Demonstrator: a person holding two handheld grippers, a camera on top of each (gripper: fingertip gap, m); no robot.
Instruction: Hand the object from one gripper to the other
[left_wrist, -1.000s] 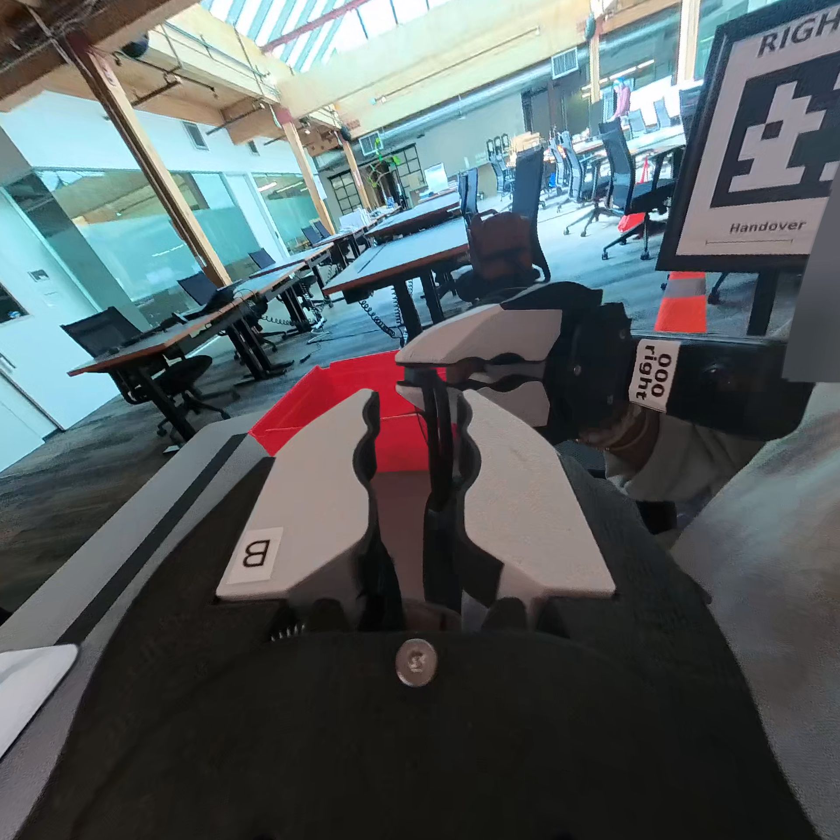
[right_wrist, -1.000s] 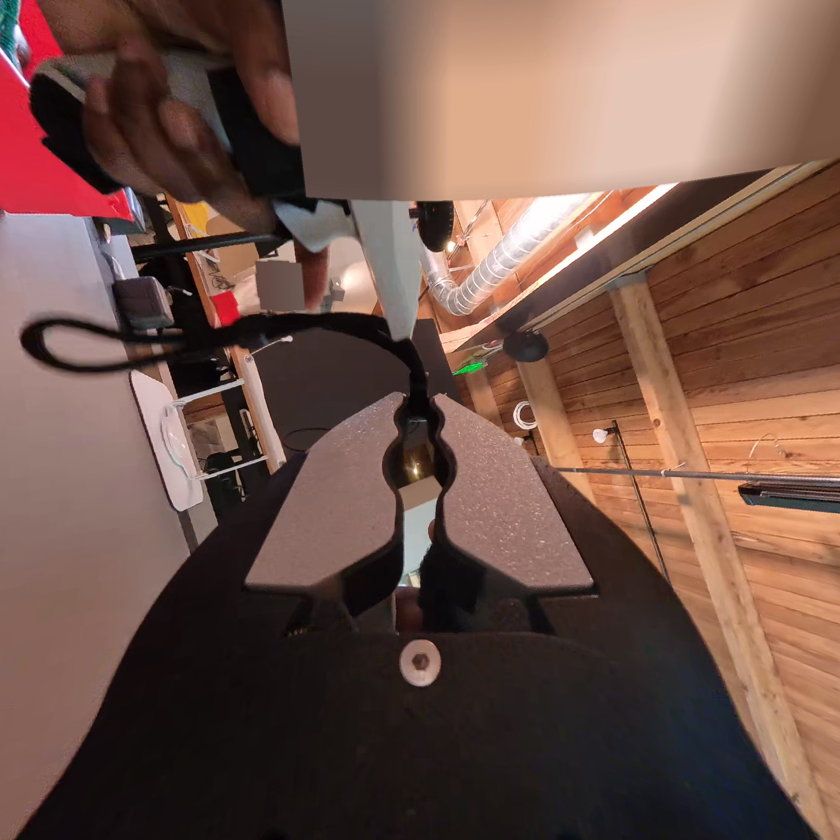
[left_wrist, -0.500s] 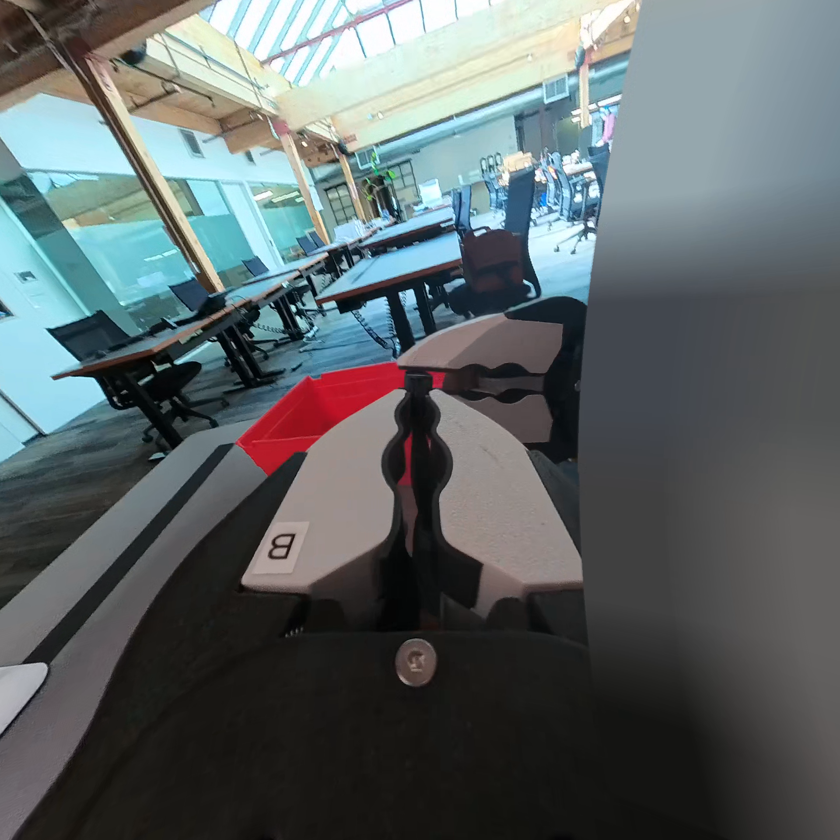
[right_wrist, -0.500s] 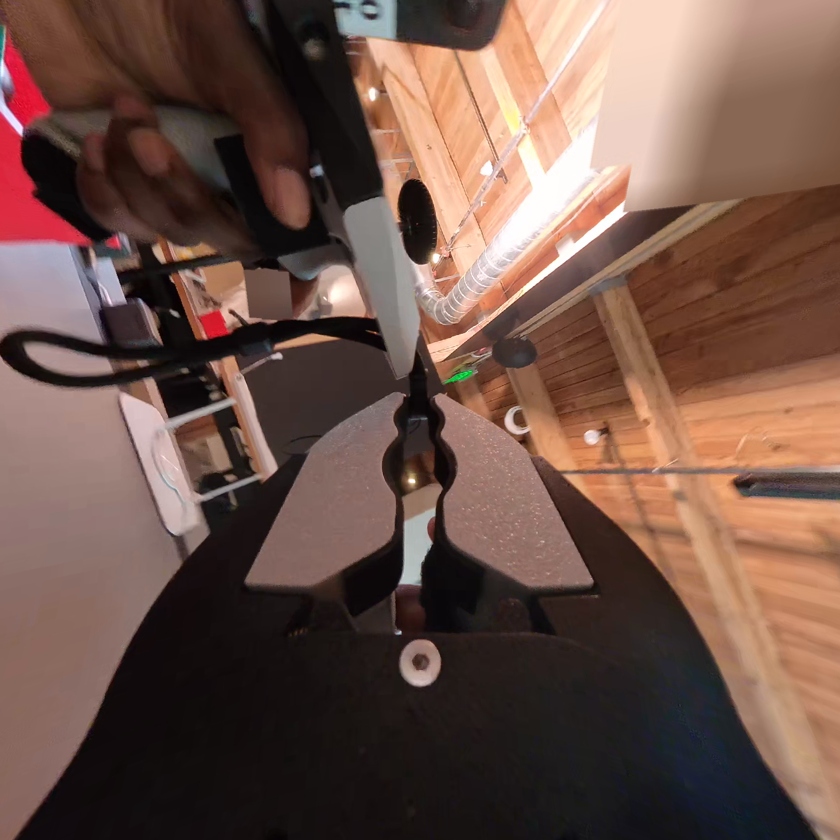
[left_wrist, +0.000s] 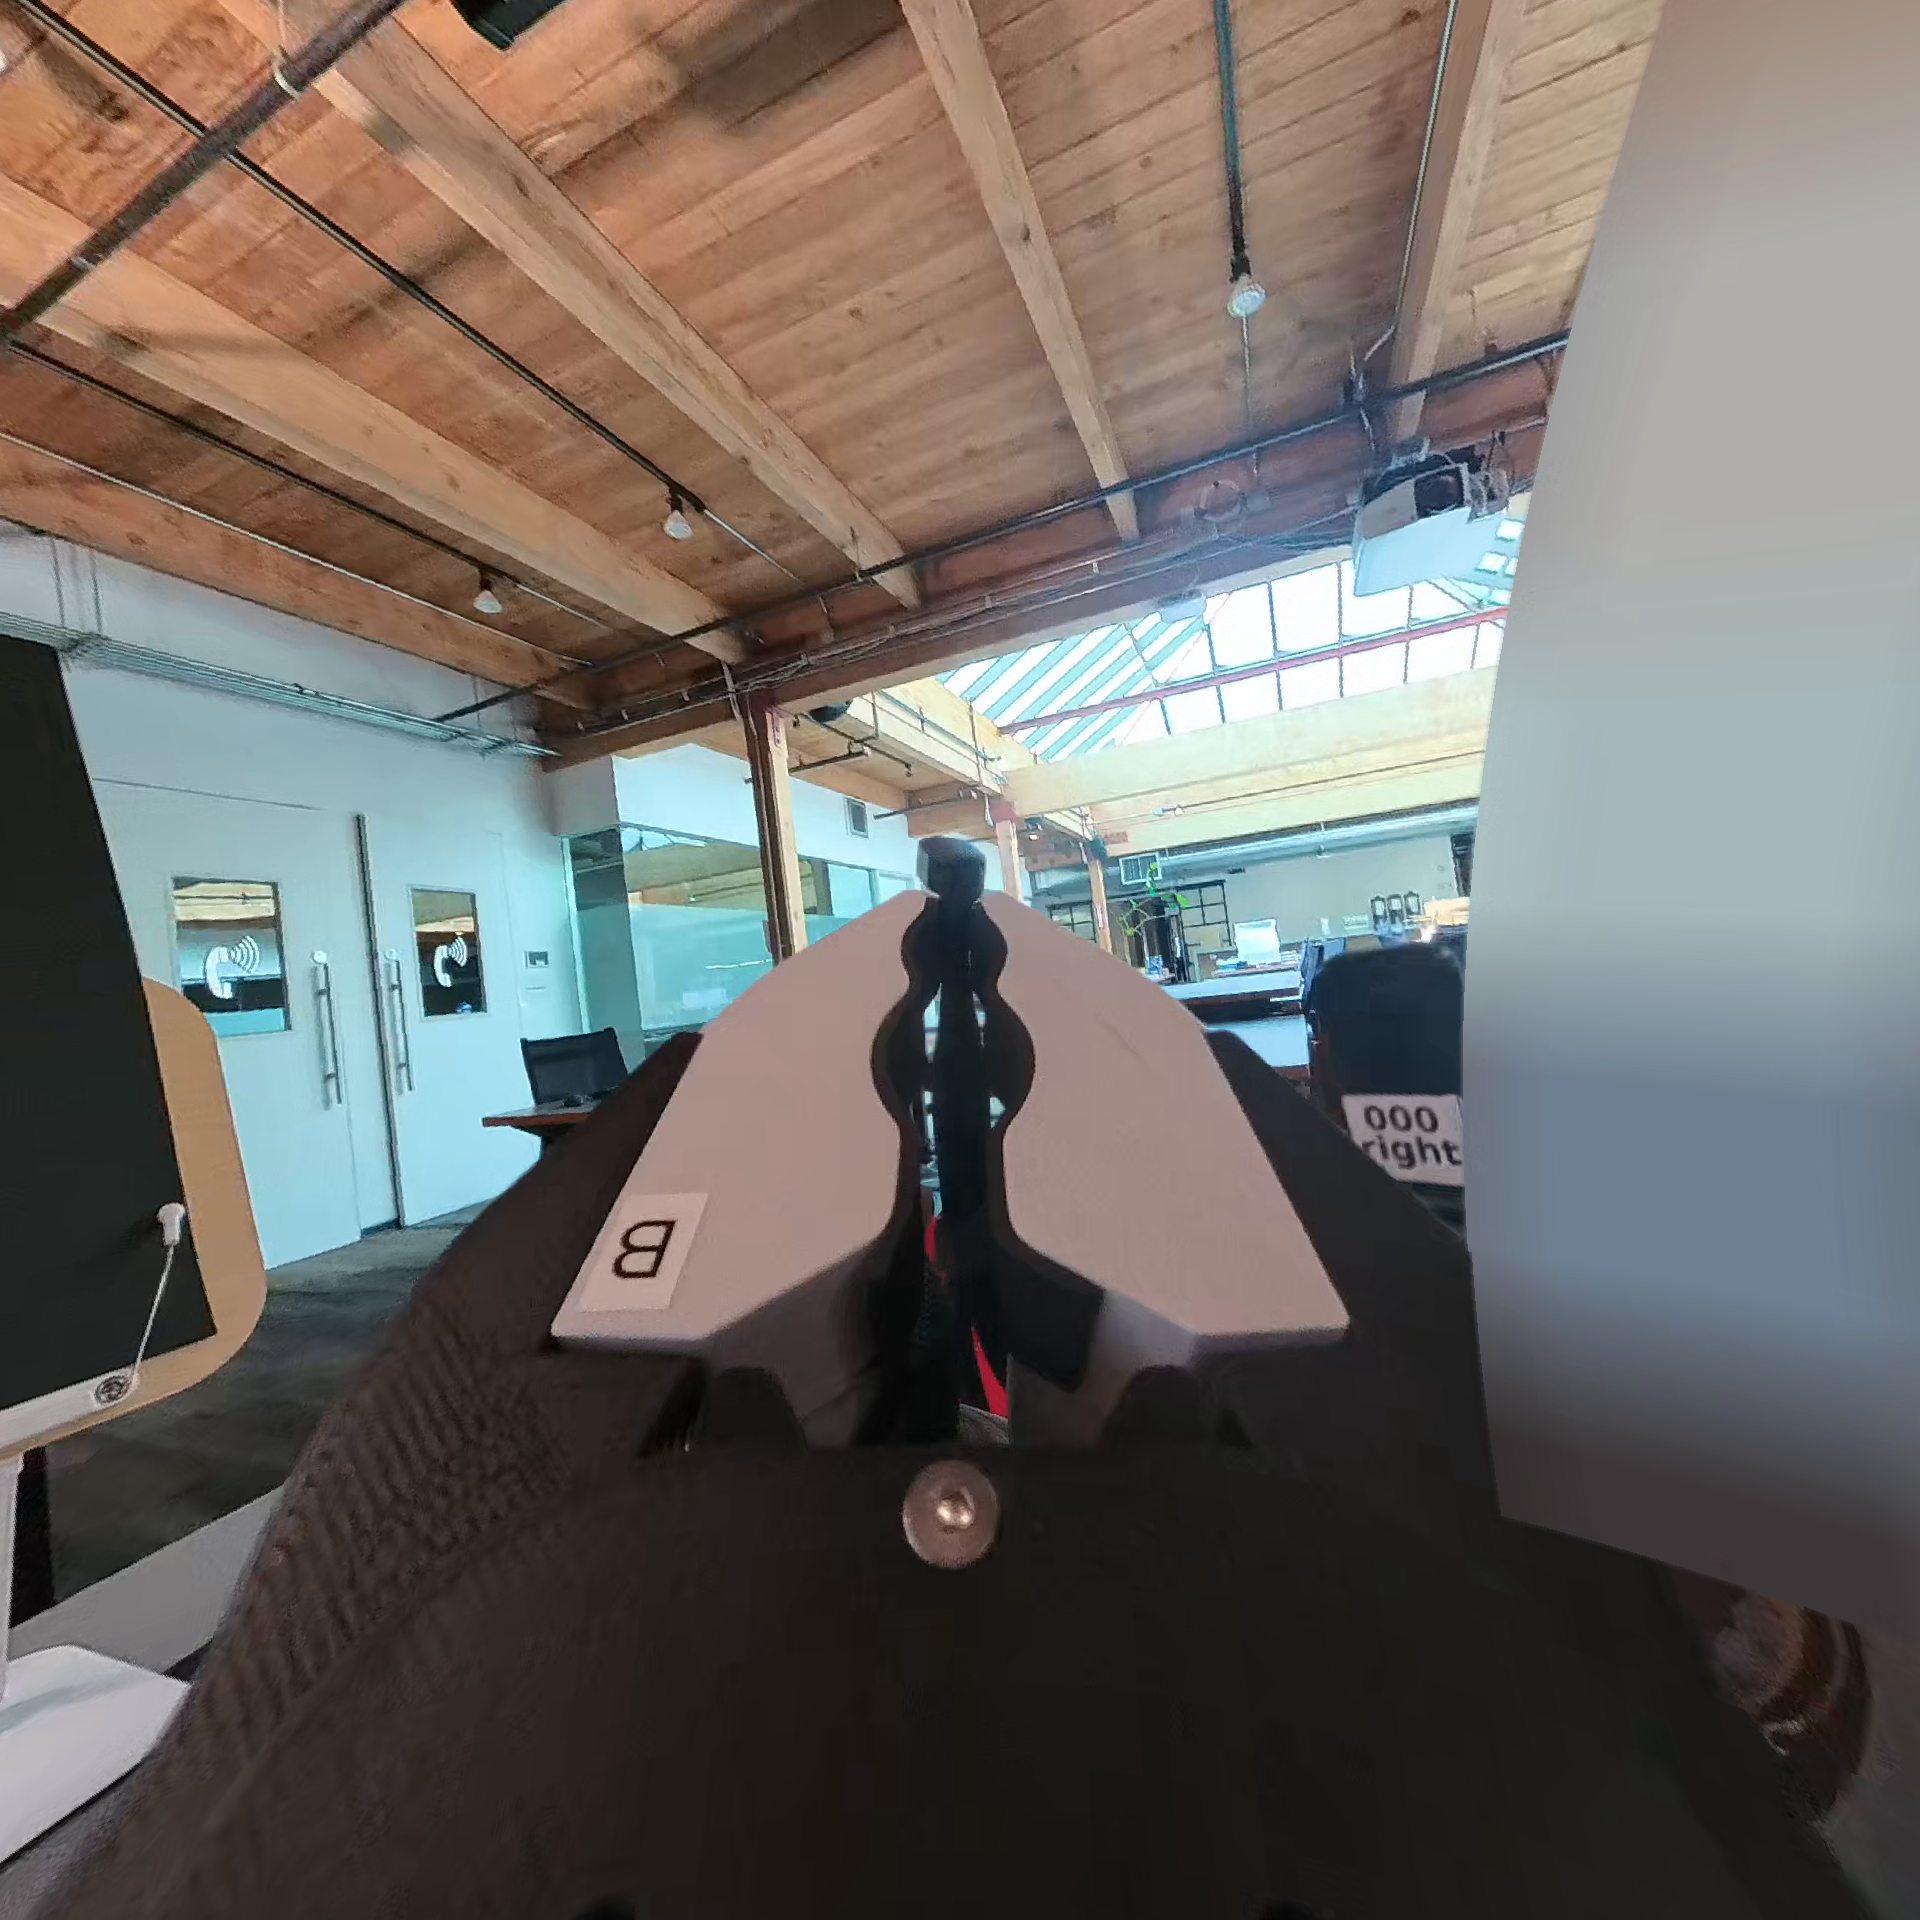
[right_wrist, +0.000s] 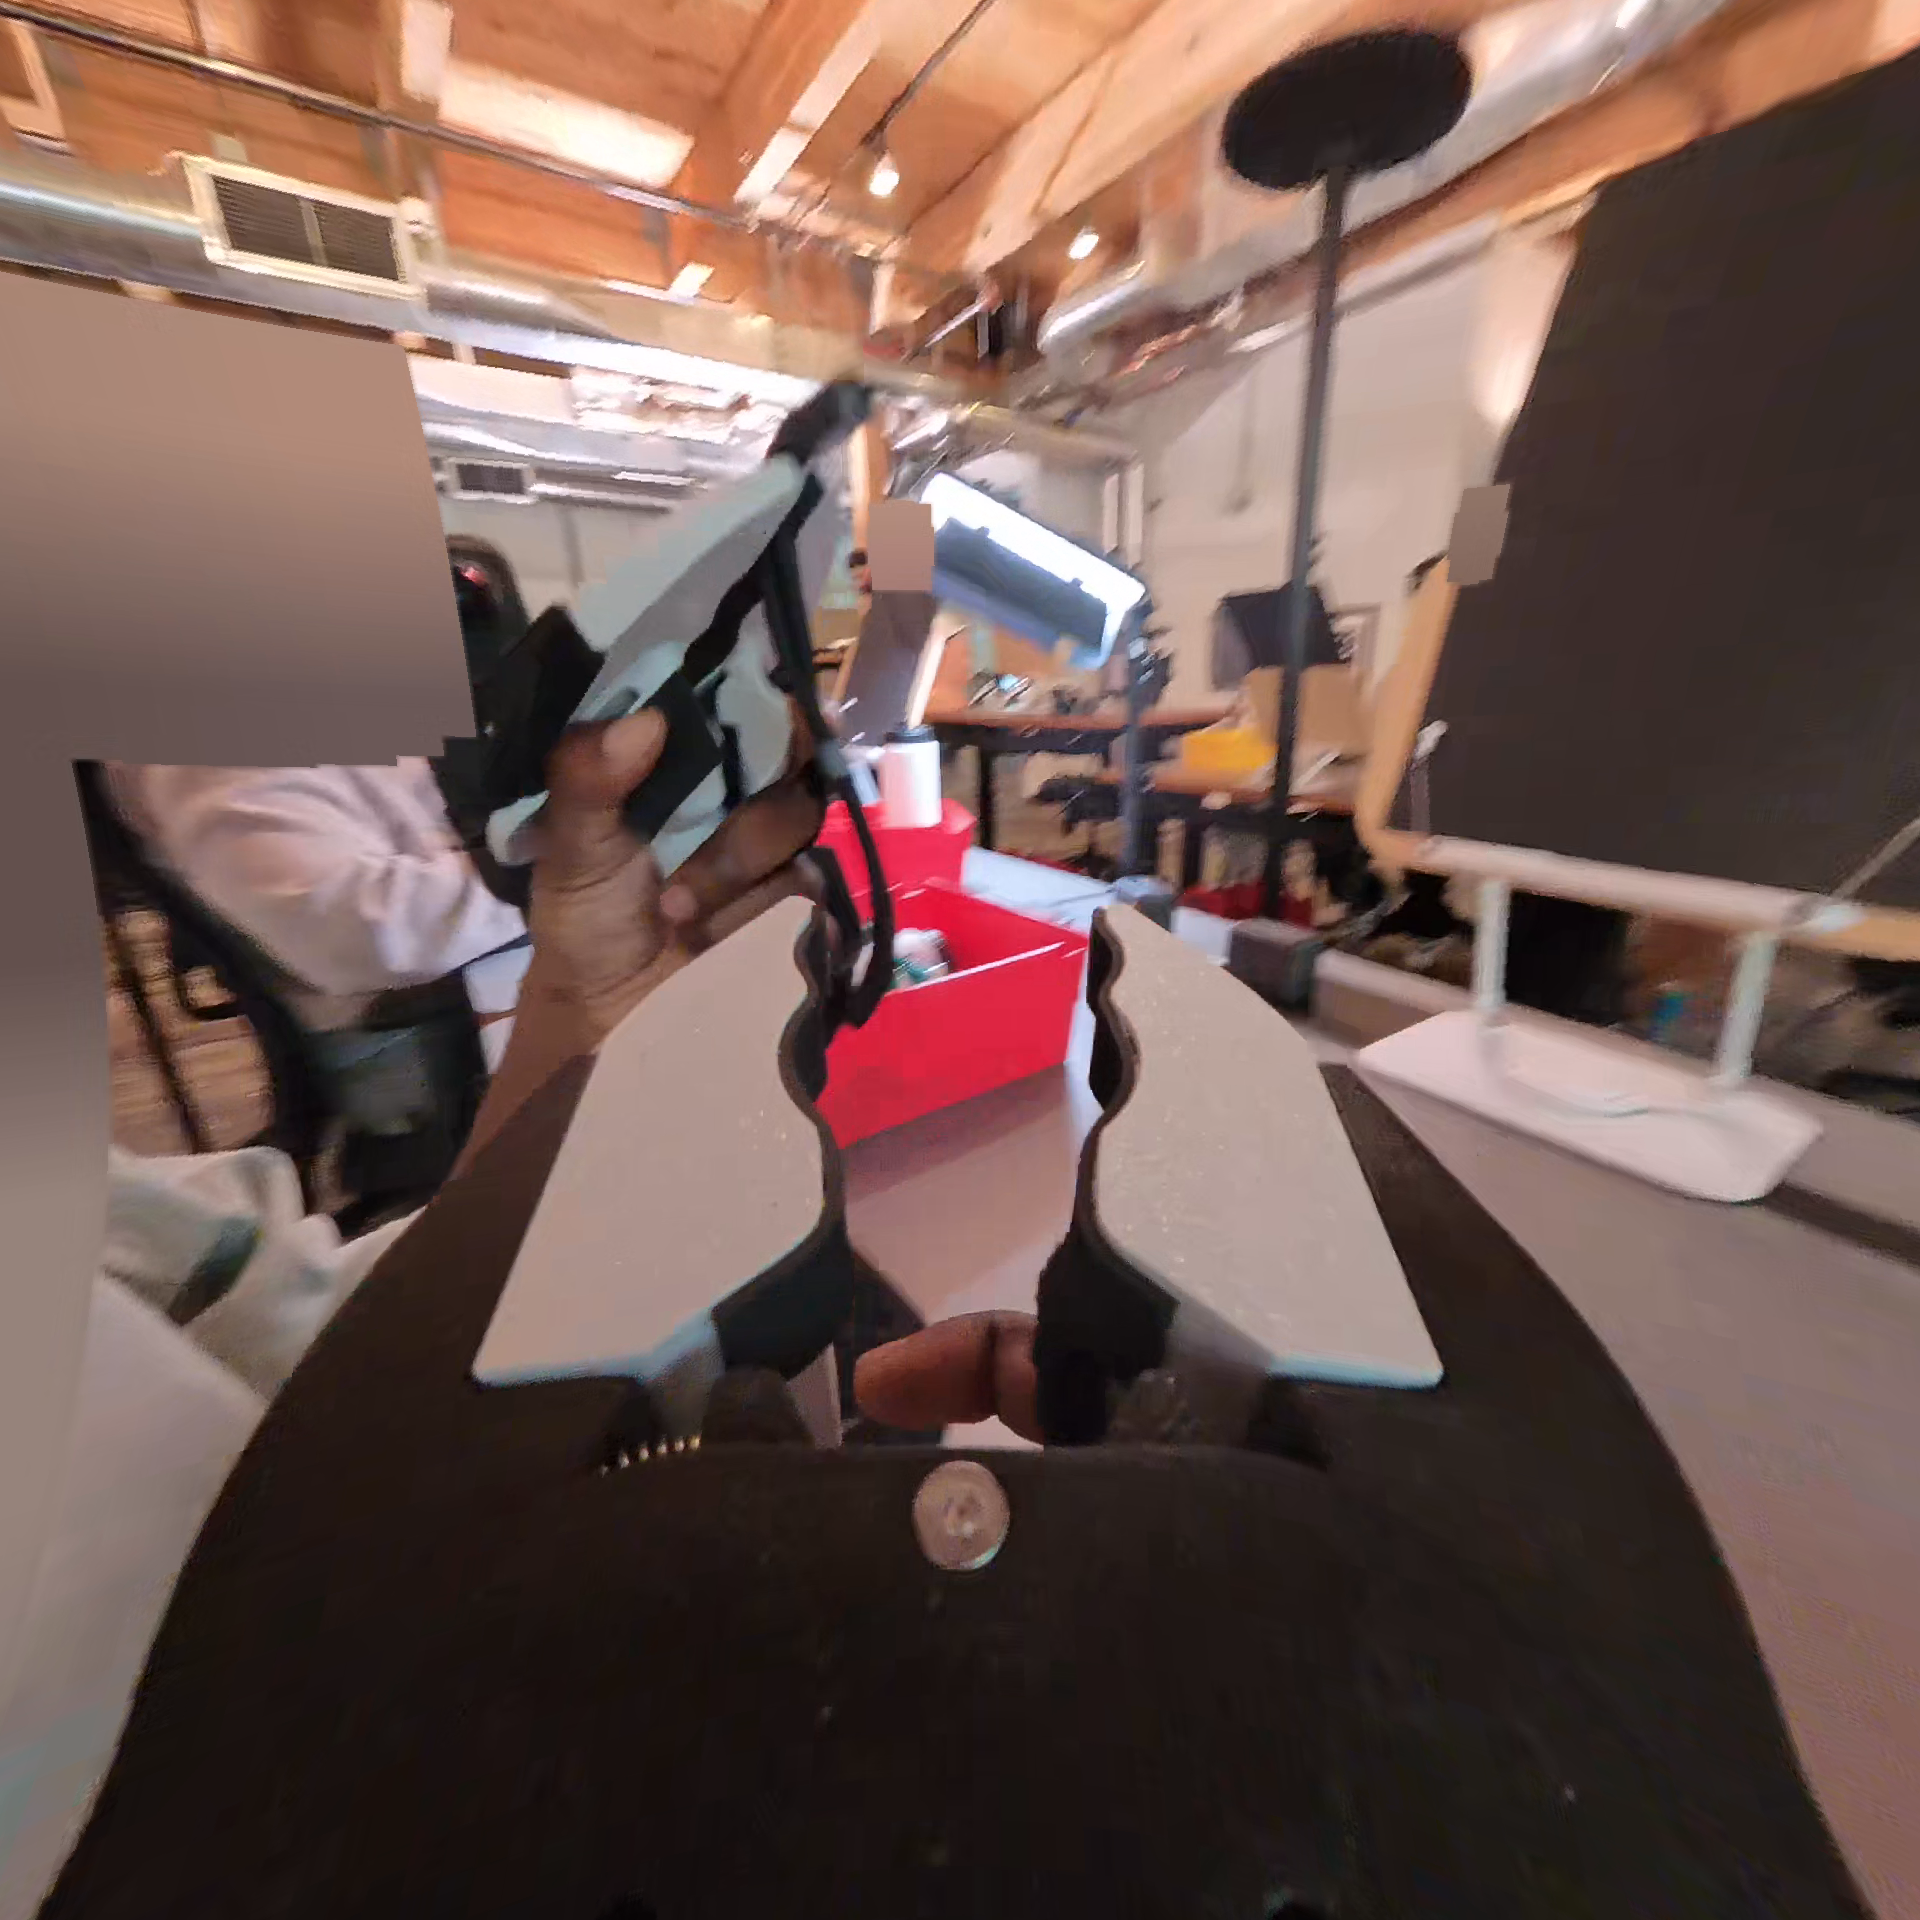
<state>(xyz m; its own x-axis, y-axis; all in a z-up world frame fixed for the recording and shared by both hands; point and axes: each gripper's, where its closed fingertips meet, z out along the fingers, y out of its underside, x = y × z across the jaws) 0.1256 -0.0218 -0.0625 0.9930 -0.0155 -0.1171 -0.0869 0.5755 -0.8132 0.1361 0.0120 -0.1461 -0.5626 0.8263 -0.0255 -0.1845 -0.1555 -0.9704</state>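
The right gripper (right_wrist: 951, 961) fills the foreground with its two grey fingers (right_wrist: 686, 1132) spread apart and nothing between them — only the grey table (right_wrist: 1558, 1278) and a red bin (right_wrist: 956, 1023) show through the gap. Up and to the left, a hand (right_wrist: 634, 883) holds the left gripper (right_wrist: 800, 488), tilted upward. Its jaws are closed on a black cord (right_wrist: 831, 769), whose loop hangs down just in front of the right gripper's left fingertip. A white stand (right_wrist: 1600, 1101) rests on the table to the right.

Grey-fingered black hand-held gripper (left_wrist: 951, 914)
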